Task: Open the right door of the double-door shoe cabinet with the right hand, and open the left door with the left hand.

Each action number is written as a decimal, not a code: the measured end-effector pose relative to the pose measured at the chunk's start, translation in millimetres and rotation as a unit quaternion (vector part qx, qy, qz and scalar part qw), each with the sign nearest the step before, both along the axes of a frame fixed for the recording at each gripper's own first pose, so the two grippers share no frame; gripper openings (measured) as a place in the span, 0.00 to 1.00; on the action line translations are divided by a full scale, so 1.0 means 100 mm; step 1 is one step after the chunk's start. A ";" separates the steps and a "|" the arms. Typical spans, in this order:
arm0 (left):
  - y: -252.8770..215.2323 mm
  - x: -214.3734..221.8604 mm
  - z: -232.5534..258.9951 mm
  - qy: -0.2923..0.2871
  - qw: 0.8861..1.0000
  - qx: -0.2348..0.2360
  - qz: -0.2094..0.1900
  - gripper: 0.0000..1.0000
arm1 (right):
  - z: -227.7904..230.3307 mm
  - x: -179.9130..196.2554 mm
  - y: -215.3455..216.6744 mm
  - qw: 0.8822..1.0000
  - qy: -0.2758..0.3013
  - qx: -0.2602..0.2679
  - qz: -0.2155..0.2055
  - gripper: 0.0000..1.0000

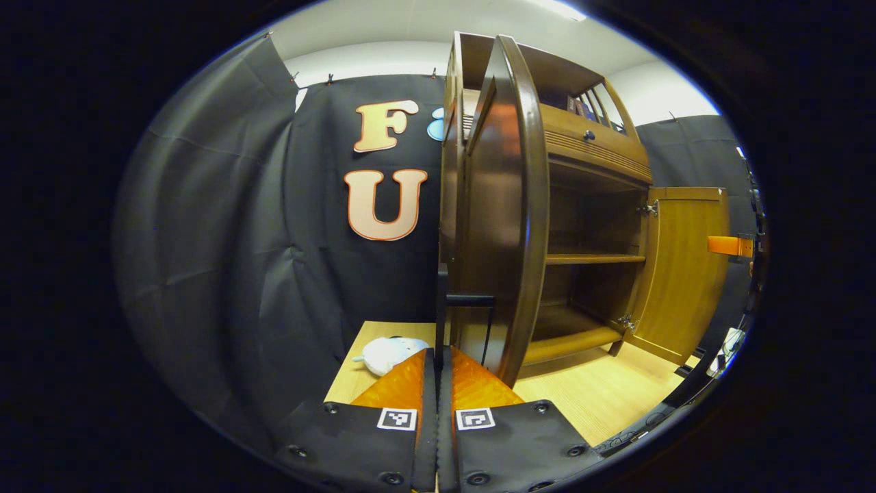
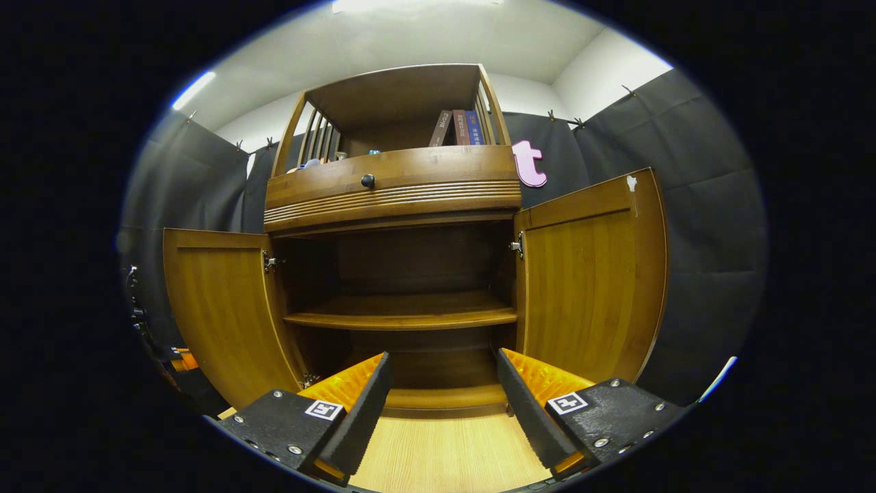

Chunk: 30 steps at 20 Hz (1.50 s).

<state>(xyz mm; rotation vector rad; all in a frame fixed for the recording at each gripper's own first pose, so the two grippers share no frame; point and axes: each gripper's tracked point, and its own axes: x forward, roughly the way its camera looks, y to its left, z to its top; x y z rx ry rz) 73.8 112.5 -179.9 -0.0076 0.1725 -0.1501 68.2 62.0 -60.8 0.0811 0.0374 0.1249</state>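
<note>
The brown wooden shoe cabinet (image 2: 390, 185) stands with both doors swung out. In the right gripper view the left door (image 2: 219, 308) and the right door (image 2: 588, 274) flank bare shelves. My right gripper (image 2: 445, 359) is open in front of the lower shelf, holding nothing. In the left gripper view the left door (image 1: 506, 205) is seen edge-on, close by. My left gripper (image 1: 436, 352) is shut on that door's thin dark handle (image 1: 442, 308). The right door (image 1: 684, 267) stands open farther off, with the right gripper (image 1: 729, 245) beyond its edge.
A drawer with a dark knob (image 2: 367, 181) sits above the doors, and books (image 2: 455, 127) stand on the top shelf. A white soft toy (image 1: 387, 352) lies on the light wooden floor (image 1: 602, 397) left of the cabinet. Black cloth walls close in on both sides.
</note>
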 end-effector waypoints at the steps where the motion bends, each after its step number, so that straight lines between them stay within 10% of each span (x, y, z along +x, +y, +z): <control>1: -0.04 -0.04 0.01 0.001 1.000 -0.013 -0.004 0.07 | 0.00 0.00 -0.01 1.000 -0.001 0.000 -0.001 0.93; 20: -0.75 -0.81 1.26 -0.014 0.999 0.004 0.042 0.04 | 0.56 -0.35 -0.59 0.999 -0.022 -0.011 -0.041 0.93; 30: -1.15 -0.72 1.81 -0.046 0.996 0.011 0.071 0.49 | 0.89 -0.60 -1.03 0.998 -0.041 -0.008 -0.053 1.00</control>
